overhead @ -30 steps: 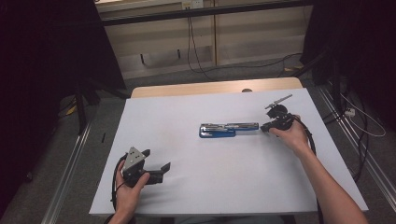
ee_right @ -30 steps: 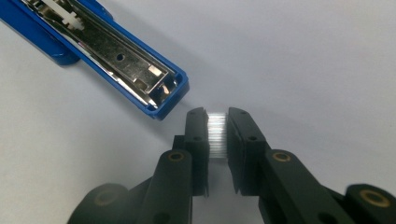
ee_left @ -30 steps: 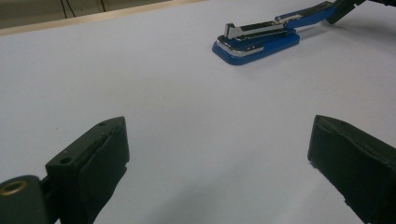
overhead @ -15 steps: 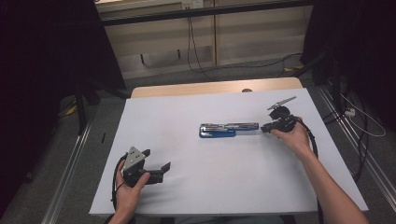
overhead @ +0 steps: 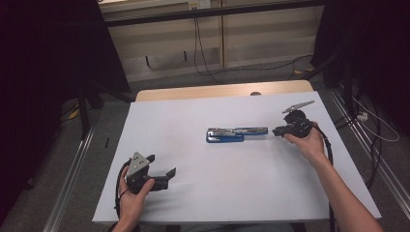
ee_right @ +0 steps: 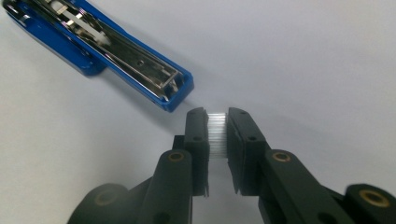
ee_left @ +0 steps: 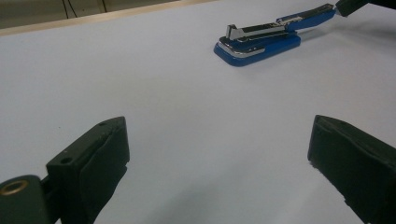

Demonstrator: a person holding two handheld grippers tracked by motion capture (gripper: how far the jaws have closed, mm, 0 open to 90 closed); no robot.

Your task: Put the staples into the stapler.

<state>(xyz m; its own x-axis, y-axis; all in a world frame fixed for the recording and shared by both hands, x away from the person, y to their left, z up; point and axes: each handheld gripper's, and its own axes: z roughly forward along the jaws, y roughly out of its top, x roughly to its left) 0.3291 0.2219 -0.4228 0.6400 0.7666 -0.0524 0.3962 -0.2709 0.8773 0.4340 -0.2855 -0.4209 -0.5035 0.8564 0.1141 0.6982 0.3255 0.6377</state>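
Observation:
A blue stapler [overhead: 237,134] lies swung open flat on the white table top [overhead: 193,203], its metal staple channel [ee_right: 116,58] facing up. Just to its right, my right gripper [overhead: 276,131] points at the stapler's open end. In the right gripper view, this gripper [ee_right: 217,116] is shut on a strip of staples [ee_right: 217,135], a short way from the blue tip [ee_right: 180,91]. Near the front left corner, my left gripper [overhead: 162,164] rests open with nothing between its jaws. The left gripper view looks past its wide-open jaws [ee_left: 217,140] to the stapler [ee_left: 266,39] far off.
A bare wooden strip [overhead: 217,92] runs along the table's far edge. Black stands and cables [overhead: 358,116] are on the floor to the right, and a dark stand [overhead: 84,111] is at the left. Metal rails [overhead: 72,183] flank the table.

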